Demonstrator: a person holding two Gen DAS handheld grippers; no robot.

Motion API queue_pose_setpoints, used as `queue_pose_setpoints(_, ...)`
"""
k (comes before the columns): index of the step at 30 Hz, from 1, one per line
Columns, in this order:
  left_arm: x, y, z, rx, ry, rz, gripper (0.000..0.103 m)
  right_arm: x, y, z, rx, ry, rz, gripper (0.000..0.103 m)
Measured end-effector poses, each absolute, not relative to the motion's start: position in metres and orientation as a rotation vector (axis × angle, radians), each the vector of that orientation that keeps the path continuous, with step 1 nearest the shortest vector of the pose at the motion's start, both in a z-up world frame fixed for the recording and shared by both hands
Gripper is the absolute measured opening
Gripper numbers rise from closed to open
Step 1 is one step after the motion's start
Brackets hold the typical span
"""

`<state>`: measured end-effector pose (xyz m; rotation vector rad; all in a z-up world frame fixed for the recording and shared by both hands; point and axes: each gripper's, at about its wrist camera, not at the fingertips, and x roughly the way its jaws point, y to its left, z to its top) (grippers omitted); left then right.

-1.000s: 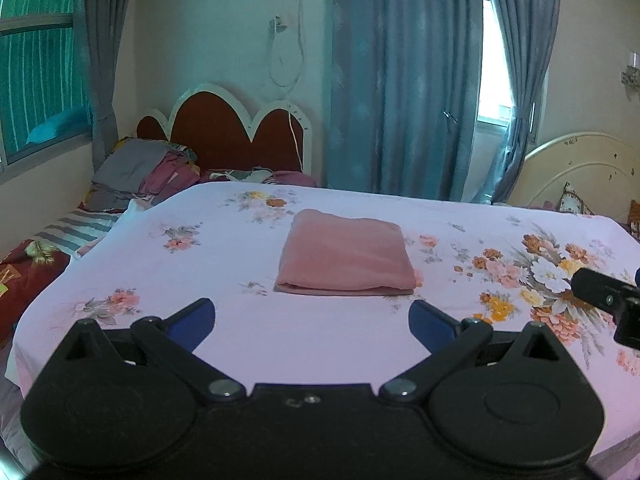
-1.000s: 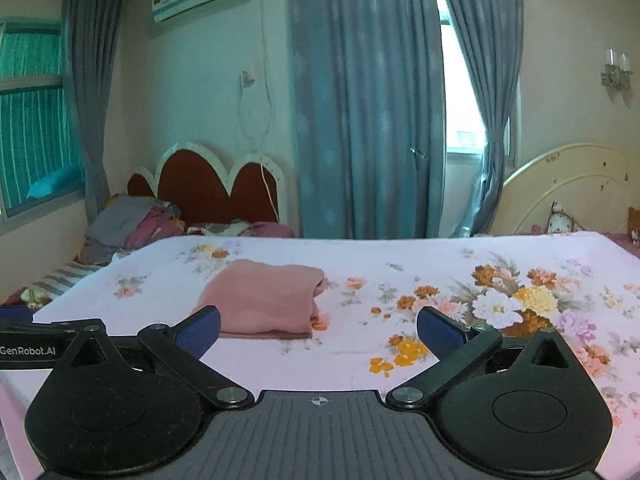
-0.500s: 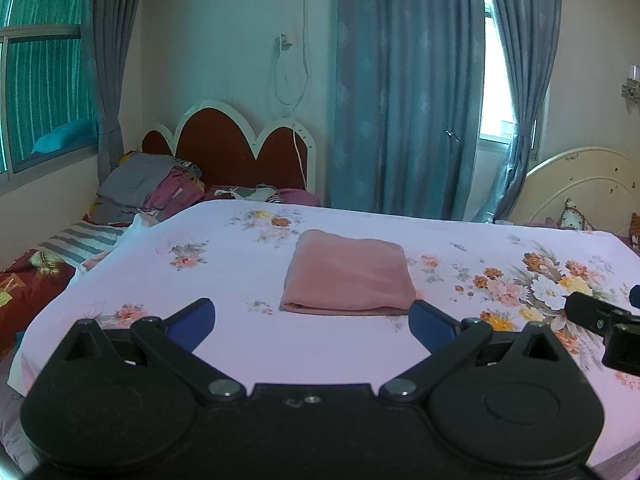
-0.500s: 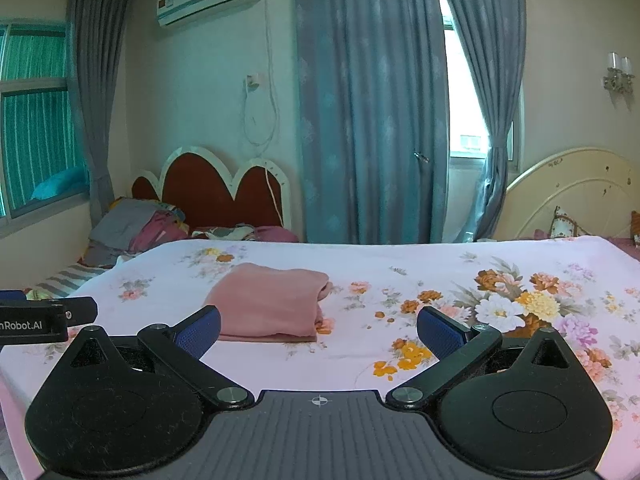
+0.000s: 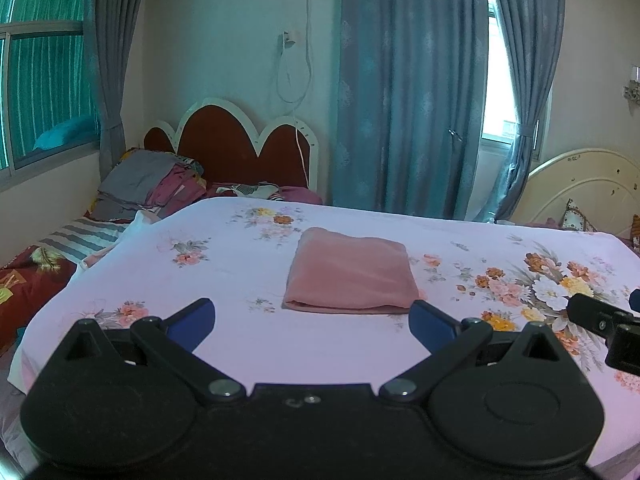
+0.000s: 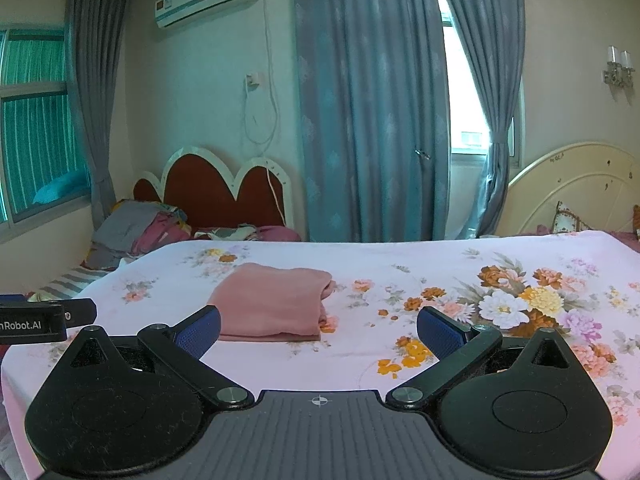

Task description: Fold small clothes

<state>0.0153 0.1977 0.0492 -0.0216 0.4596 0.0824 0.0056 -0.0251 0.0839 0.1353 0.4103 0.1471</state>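
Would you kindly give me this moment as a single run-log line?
left gripper: open, empty | right gripper: open, empty | pink garment: folded, flat on floral bedsheet | contact: none

You have a soft matt pink cloth (image 5: 349, 272) folded near the middle of a smooth printed cotton-like sheet (image 5: 224, 264), while your left gripper (image 5: 310, 322) and right gripper (image 6: 318, 330) show matt black plastic with textured blue pads (image 6: 200, 330).
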Motion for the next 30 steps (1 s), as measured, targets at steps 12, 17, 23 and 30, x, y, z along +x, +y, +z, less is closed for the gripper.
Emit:
queue_pose_setpoints(12, 0.016, 0.198, 0.048, -0.023, 0.464, 0.083, 0.103, 0.007, -0.024, 0.084, 0.146, 0.420, 0.150, 0.103)
queue_pose_setpoints(17, 0.016, 0.198, 0.048, -0.019, 0.466, 0.085, 0.103, 0.007, -0.020, 0.085, 0.143, 0.419, 0.153, 0.103)
queue_pose_setpoints(23, 0.020, 0.203, 0.046, -0.020, 0.473, 0.082, 0.103, 0.011, -0.017, 0.084, 0.145, 0.430, 0.150, 0.103)
queue_pose_setpoints(30, 0.027, 0.203, 0.044, -0.018, 0.480, 0.084, 0.103, 0.019, -0.014, 0.082, 0.146, 0.439, 0.157, 0.103)
